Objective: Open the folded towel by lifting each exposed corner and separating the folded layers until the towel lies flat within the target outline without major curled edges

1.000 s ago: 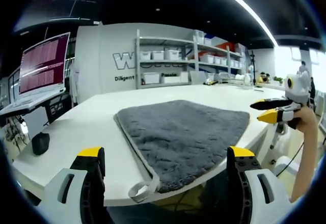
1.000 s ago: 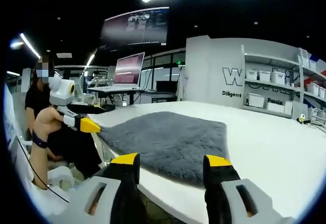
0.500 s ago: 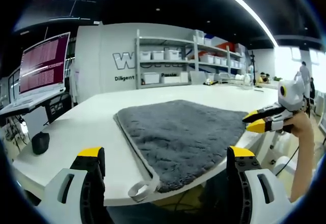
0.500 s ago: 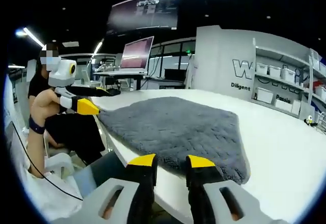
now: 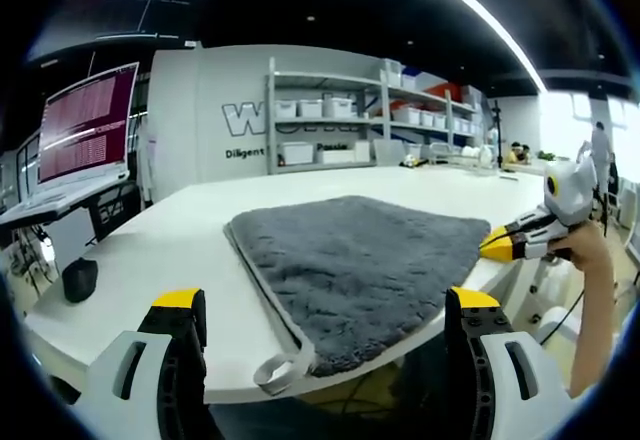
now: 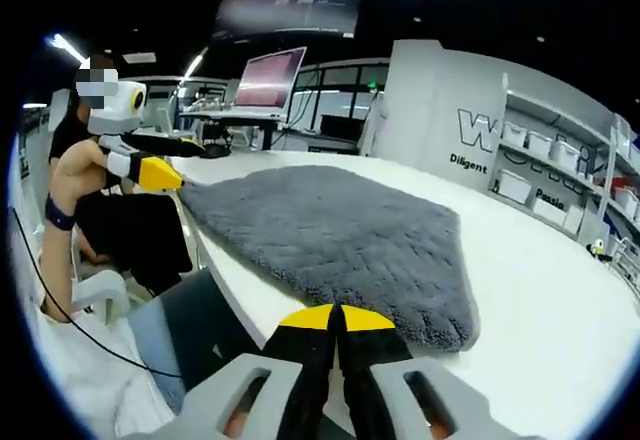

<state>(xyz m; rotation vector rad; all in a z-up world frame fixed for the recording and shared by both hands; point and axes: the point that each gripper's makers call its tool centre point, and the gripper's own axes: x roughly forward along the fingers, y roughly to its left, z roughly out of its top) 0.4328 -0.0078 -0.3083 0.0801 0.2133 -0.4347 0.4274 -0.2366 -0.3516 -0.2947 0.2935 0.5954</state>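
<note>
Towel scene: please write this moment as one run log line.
towel: folded, on table | left claw: open, short of towel's edge | right claw: shut, at towel corner, grip unclear

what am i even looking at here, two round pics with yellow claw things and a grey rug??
A person holds a two-jaw gripper in each hand; a fisheye camera rides on each, so there are two round pictures.

In the left gripper view, the left gripper stands open, its yellow-tipped jaws wide apart, before a folded grey towel on a white table. A small loop hangs at the towel's near corner.

In the right gripper view, the right gripper has its jaws together near the towel's edge; whether it pinches cloth I cannot tell. Each gripper also appears in the other's view.
</note>
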